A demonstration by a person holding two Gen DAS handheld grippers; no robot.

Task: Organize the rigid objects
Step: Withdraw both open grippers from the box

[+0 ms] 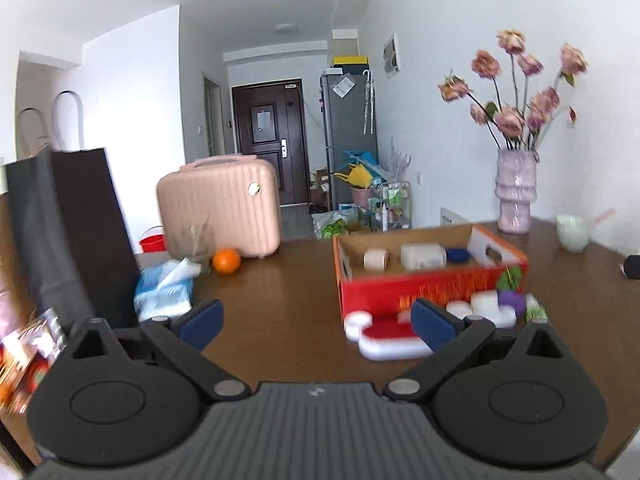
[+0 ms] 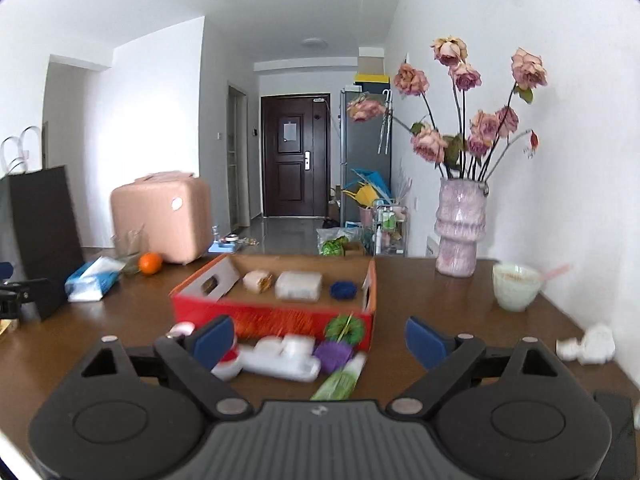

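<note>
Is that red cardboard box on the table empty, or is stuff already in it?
Not empty. The red cardboard box is open-topped and holds a small roll, a clear plastic container and a blue round thing.

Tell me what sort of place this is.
Most likely a lived-in apartment: a wooden table with a vase of flowers, a fridge beside the dark front door, and a pink suitcase.

An open red cardboard box (image 2: pixel 280 316) holds a white container (image 2: pixel 298 286), with blurred white pieces (image 2: pixel 280 360) just before it.
</note>
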